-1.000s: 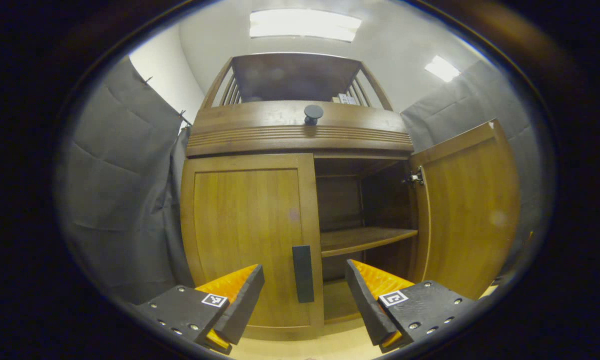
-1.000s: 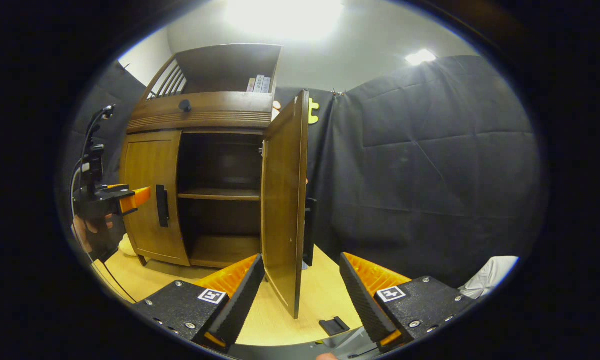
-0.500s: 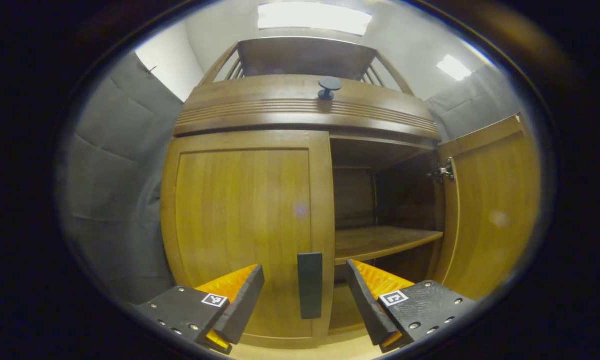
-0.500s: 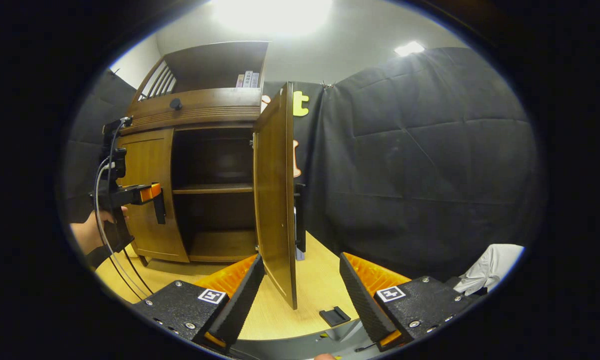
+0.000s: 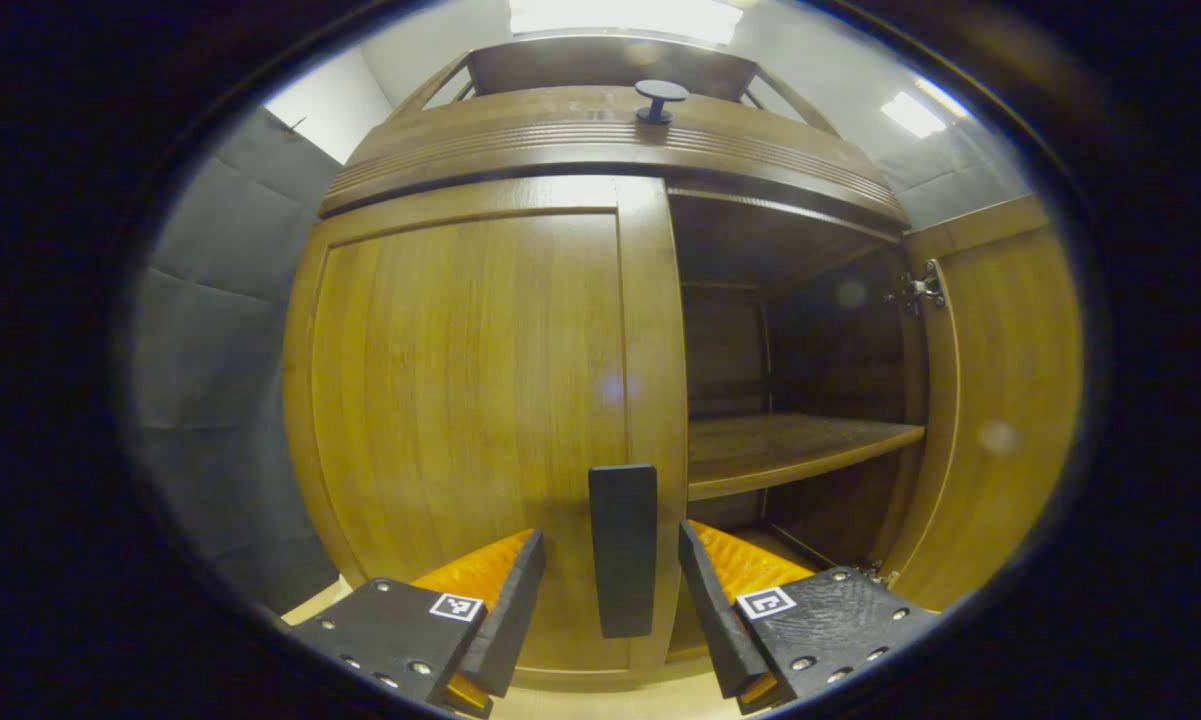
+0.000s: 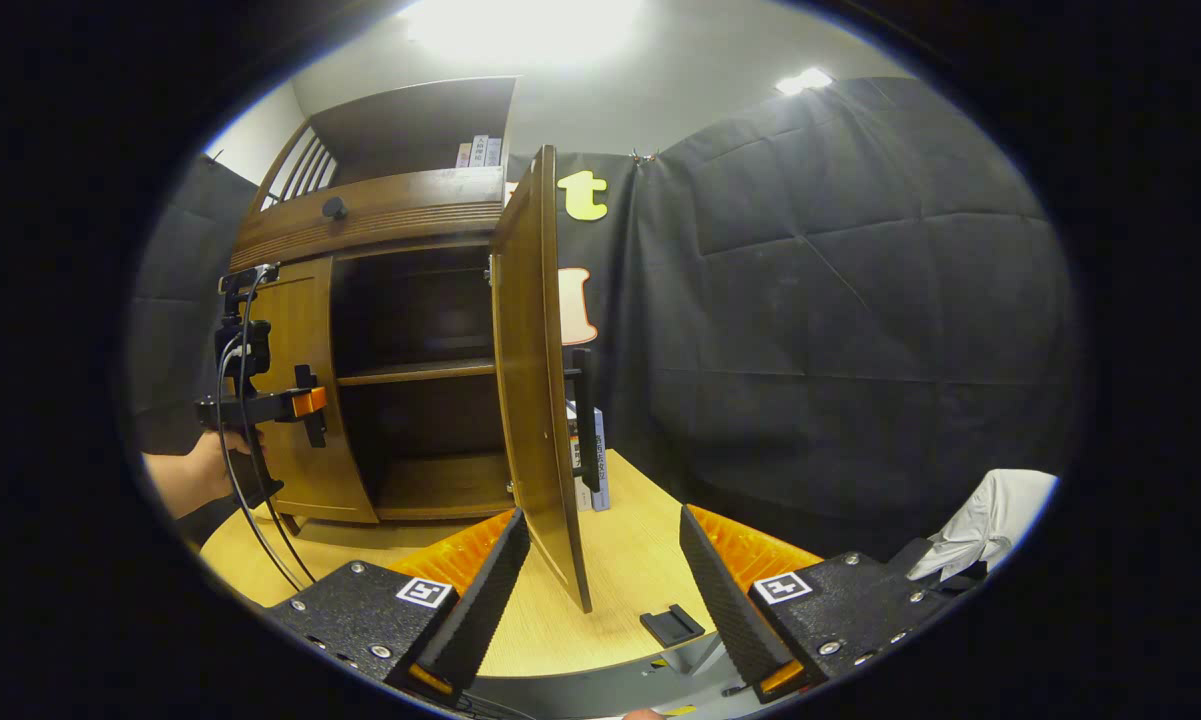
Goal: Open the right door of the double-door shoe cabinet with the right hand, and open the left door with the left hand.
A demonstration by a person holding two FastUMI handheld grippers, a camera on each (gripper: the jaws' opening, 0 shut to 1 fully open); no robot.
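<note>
The wooden shoe cabinet (image 5: 600, 150) looms close in the left gripper view. Its left door (image 5: 460, 400) is closed, and the door's black vertical handle (image 5: 622, 550) stands between the fingers of my left gripper (image 5: 610, 535), which is open with a small gap on each side. The right door (image 5: 1000, 400) hangs open, baring an inner shelf (image 5: 790, 450). In the right gripper view, the right door (image 6: 532, 400) is edge-on with its handle (image 6: 582, 420) on the far face. My right gripper (image 6: 604, 520) is open, holding nothing, a little back from the door's lower edge. The left gripper (image 6: 300, 405) is at the left door's handle.
A drawer with a round knob (image 5: 660, 98) runs above the doors. Books (image 6: 478, 152) stand on the top shelf. A small box (image 6: 592, 470) sits behind the open door, a black clip (image 6: 672, 625) lies on the pale floor, and a white cloth (image 6: 990, 520) lies at right.
My left gripper has moved in on the left door until the handle sits between its fingers, which have narrowed slightly. The right door has swung a little wider; the right gripper stays open.
</note>
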